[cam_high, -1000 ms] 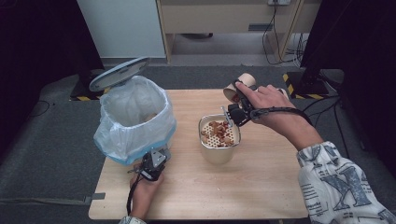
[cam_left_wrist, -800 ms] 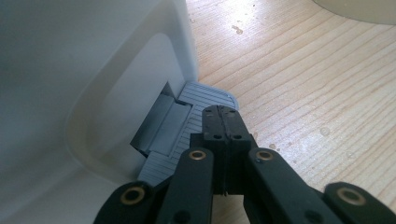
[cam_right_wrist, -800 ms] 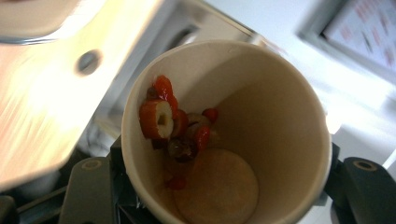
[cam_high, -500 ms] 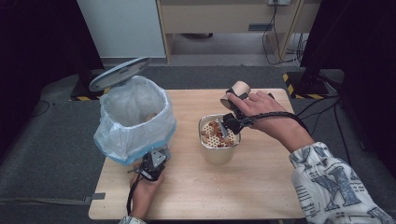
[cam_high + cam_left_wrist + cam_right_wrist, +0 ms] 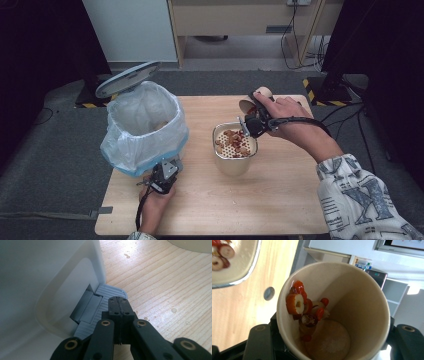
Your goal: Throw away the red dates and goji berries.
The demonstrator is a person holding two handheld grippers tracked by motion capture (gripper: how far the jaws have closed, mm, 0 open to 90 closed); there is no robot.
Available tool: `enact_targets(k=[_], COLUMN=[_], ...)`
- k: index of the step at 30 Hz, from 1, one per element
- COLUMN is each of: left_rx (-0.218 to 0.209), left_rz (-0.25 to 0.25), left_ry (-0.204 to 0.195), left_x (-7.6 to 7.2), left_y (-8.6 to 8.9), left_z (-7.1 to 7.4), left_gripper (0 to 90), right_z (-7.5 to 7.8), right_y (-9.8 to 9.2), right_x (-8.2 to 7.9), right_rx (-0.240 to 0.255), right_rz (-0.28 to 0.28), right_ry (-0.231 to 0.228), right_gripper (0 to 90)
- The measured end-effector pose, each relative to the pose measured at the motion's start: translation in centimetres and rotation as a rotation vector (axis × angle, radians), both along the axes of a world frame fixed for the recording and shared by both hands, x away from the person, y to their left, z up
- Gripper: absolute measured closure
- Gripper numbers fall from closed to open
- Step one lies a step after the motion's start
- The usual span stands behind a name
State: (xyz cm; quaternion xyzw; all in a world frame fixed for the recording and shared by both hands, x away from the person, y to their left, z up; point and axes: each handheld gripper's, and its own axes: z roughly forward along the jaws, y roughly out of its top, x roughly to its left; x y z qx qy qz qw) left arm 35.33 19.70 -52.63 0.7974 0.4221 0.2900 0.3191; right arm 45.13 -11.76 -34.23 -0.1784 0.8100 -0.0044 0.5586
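The wooden table (image 5: 280,200) is carrying 2 containers. At its left end, a pedal bin (image 5: 142,131) lined with a pale plastic bag is standing with its grey lid (image 5: 127,79) tipped up and open. The left gripper (image 5: 167,167) is resting against the front foot of the bin; in the left gripper view its 2 jaws are pressed together, with nothing between them, and are lying on the ribbed grey pedal (image 5: 105,303).

Near the middle of the table, a metal strainer pot (image 5: 235,150) is sitting upright, and its perforated insert is holding red and pale fruit slices (image 5: 234,141).

The right gripper (image 5: 252,115) is clamping a paper cup (image 5: 256,99) by its sides, just above the far right rim of the pot. The cup is lying tilted with its mouth turned toward the pot. In the right gripper view, a cluster of wet red fruit pieces (image 5: 305,307) is clinging to the inner wall of the cup.
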Motion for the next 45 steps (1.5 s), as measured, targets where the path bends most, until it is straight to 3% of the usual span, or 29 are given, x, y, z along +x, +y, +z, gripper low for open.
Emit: enact_targets(k=[7, 21, 35, 45], left_rx=[-0.004, -0.005, -0.002, -0.003], left_rz=[0.002, -0.001, -0.002, -0.002], left_ry=[0.001, 0.004, 0.006, 0.007], left_x=[0.0, 0.0, 0.0, 0.0], left_y=[0.0, 0.1, 0.1, 0.1], left_z=[0.0, 0.0, 0.0, 0.0], left_gripper=[89.4, 89.4, 89.4, 89.4], right_z=[-0.2, -0.3, 0.0, -0.2], right_y=[-1.2, -3.2, -5.2, -6.7], right_x=[0.7, 1.6, 1.9, 2.0], right_rx=[0.189, 0.446, 0.565, 0.625], right_rz=[-0.036, -0.076, -0.094, -0.124], right_ry=[0.131, 0.276, 0.341, 0.375], right_gripper=[34.0, 34.0, 33.6, 33.2])
